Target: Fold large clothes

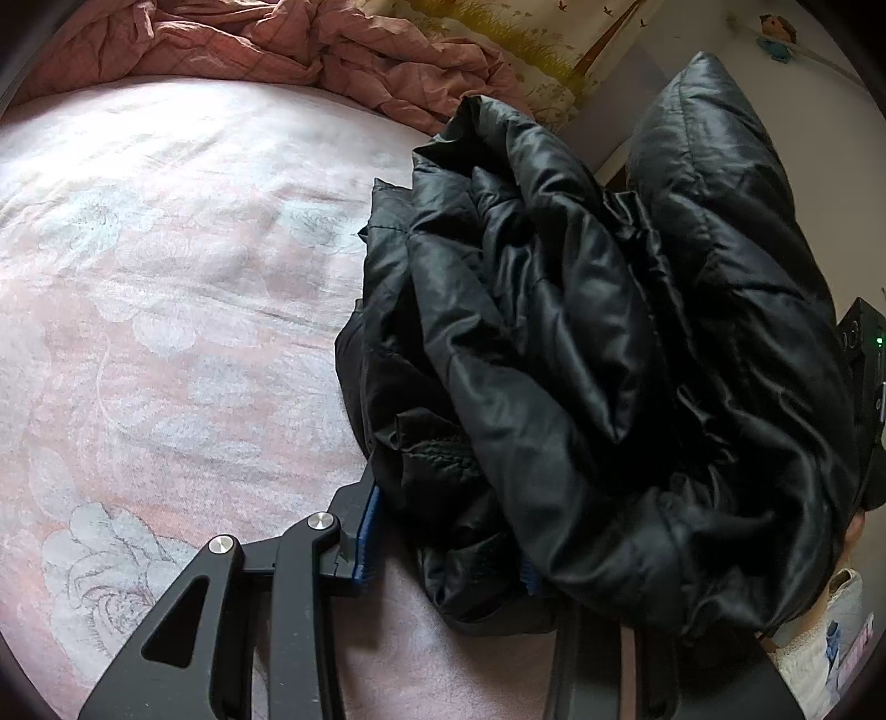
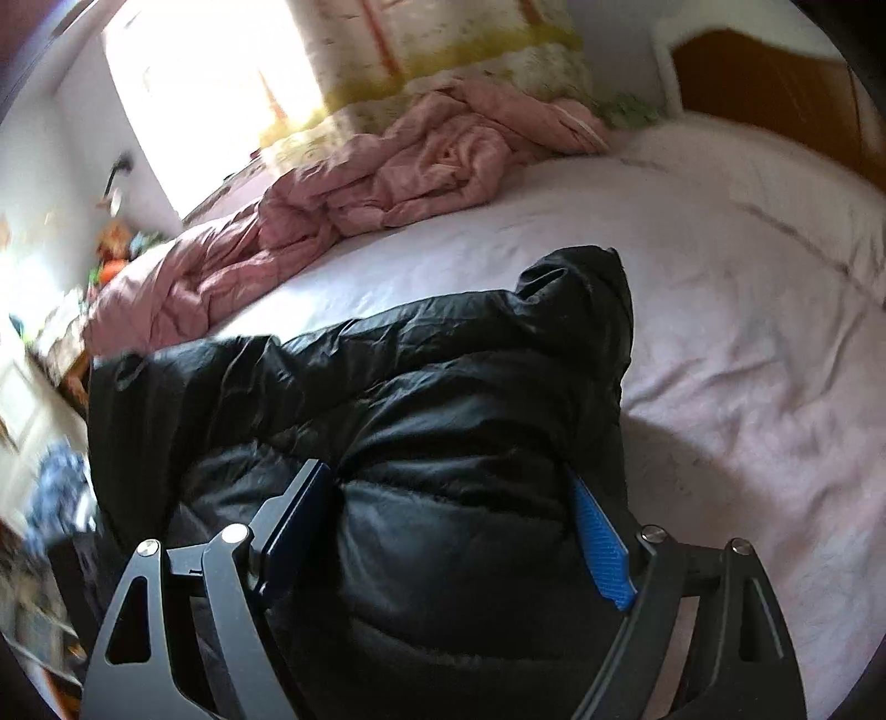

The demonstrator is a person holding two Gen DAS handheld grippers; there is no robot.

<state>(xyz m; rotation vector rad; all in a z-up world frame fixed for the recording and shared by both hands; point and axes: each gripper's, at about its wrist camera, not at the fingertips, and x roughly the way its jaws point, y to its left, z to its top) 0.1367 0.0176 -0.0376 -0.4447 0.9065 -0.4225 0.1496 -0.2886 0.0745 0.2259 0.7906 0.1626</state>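
Note:
A black puffer jacket (image 1: 581, 354) is bunched and lifted above the pink bed sheet (image 1: 166, 277). My left gripper (image 1: 448, 548) is shut on a thick fold of the jacket's lower edge; its right finger is hidden under the fabric. In the right wrist view the same jacket (image 2: 421, 399) fills the space between the fingers. My right gripper (image 2: 448, 531) is closed on a wide wad of it, with the blue pads (image 2: 601, 548) pressed against the fabric. The right gripper's body shows at the right edge of the left wrist view (image 1: 864, 354).
A crumpled pink quilt (image 2: 343, 205) lies along the far side of the bed. A curtain (image 2: 443, 50) and bright window stand behind it. A wooden headboard (image 2: 775, 94) is at the far right. Clutter sits off the bed's left edge (image 2: 55, 487).

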